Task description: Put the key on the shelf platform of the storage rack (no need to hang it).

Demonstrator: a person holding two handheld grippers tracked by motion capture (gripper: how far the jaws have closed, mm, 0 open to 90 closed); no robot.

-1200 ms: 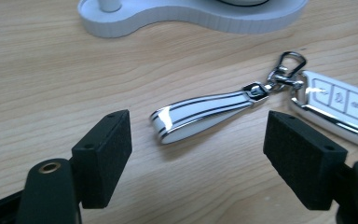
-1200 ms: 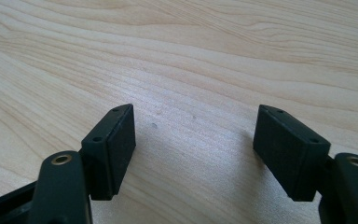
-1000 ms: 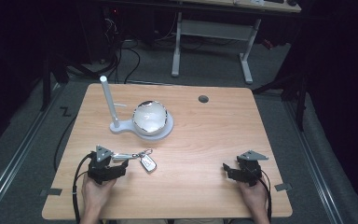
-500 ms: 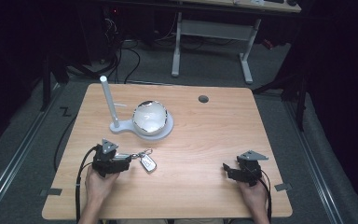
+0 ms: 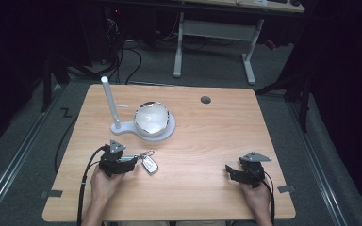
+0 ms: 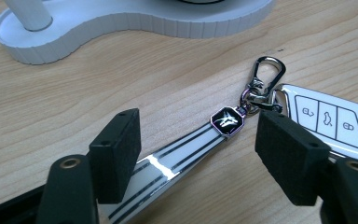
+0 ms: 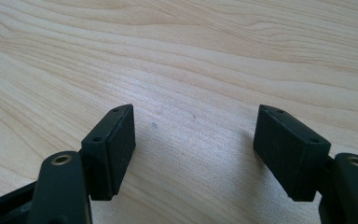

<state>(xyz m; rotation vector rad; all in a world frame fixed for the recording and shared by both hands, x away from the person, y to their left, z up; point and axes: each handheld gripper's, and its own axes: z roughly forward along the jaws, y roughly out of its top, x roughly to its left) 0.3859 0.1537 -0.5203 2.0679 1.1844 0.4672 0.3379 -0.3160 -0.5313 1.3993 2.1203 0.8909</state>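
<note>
Lower left of the high view: left gripper [image 5: 133,165] over the white strap [image 6: 177,156] of a white car key fob [image 5: 150,165].
Its jaws have just been closing, yet stand apart around the glossy strap, whether touching it I cannot tell; the right gripper [image 5: 230,172], lower right, rests with jaws apart on the light wooden table [image 5: 207,141].

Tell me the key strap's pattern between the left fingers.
White with thin dark stripes, clearest in the left gripper view: key strap.
</note>
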